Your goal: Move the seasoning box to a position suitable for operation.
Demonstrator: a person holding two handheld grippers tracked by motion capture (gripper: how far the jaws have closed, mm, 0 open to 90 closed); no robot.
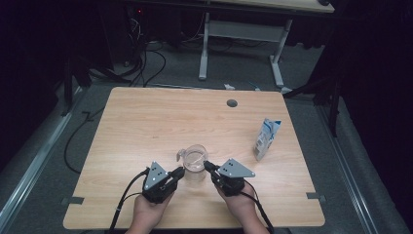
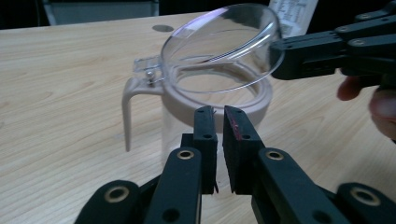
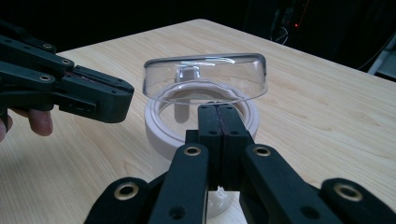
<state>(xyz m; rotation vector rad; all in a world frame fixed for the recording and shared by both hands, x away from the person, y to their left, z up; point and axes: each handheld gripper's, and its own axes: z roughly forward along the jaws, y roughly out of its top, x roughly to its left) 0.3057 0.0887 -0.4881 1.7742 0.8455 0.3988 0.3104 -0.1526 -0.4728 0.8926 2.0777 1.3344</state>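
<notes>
Wooden table (image 1: 146, 126), light grain, a round cable hole (image 1: 232, 103) near its far edge. Landmark: clear plastic jug (image 1: 194, 165) with pale beige collar and handle, standing upright on the near-middle of the table. Beyond the jug and to its right, well apart from it, a small blue-and-white carton (image 1: 266, 139) stands upright near the table's right edge. The jug's handle (image 2: 128, 112) points away to its far left side in the high view; in the left gripper view it hangs left of the collar. The jug's clear domed lid (image 2: 219, 42) is hinged at the handle side and tilted up, open, its free edge raised off the collar. Left gripper (image 1: 179, 172) sits just left of the jug on the near side, tips at the jug's wall; its own view (image 2: 219, 140) shows the jaws slightly apart with a narrow slit between the pads, nothing in the slit, tips just short of the collar. Whether they touch the jug I cannot tell. Right gripper (image 1: 209, 166) sits just right of the jug, tips at the rim; its own view (image 3: 219, 126) shows the jaws pressed together below the lid's raised edge. Whether they pinch anything I cannot tell. Each gripper is held in a hand from the near edge.
</notes>
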